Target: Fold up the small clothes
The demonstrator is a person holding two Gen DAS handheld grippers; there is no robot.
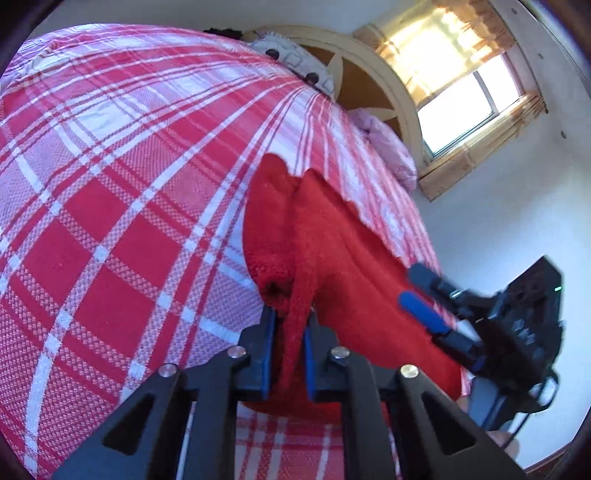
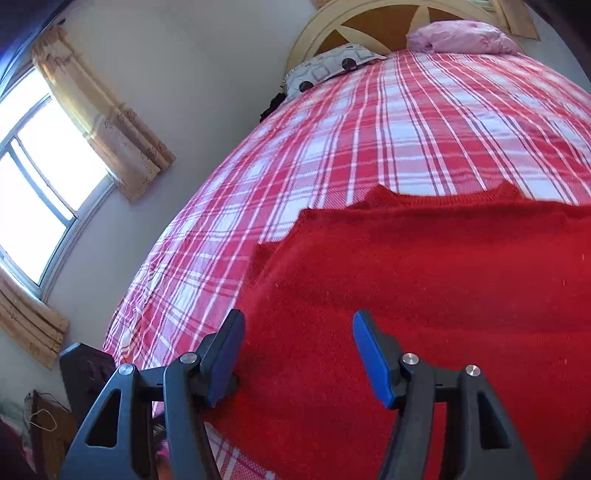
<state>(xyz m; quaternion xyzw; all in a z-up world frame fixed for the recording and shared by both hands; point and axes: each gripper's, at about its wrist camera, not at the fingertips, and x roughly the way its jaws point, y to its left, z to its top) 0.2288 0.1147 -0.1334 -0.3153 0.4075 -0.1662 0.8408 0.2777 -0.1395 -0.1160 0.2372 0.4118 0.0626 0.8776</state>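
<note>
A red knitted sweater point(image 1: 351, 258) lies spread on the bed's red-and-white plaid cover point(image 1: 110, 184). My left gripper point(image 1: 290, 314) is shut on a raised fold of the sweater at its near edge, and the cloth is bunched up between the blue pads. In the left wrist view my right gripper point(image 1: 413, 288) hovers over the sweater's right side with its jaws apart. The right wrist view shows the right gripper point(image 2: 298, 321) open just above the flat sweater point(image 2: 424, 277), with nothing pinched between the fingers.
The plaid cover point(image 2: 369, 129) runs back to a wooden headboard point(image 2: 369, 22). A patterned pillow point(image 2: 332, 66) and a pink pillow point(image 2: 465, 35) lie at the head. A curtained window point(image 2: 44, 166) is in the wall beside the bed. A black box point(image 2: 86, 369) stands at the near left corner.
</note>
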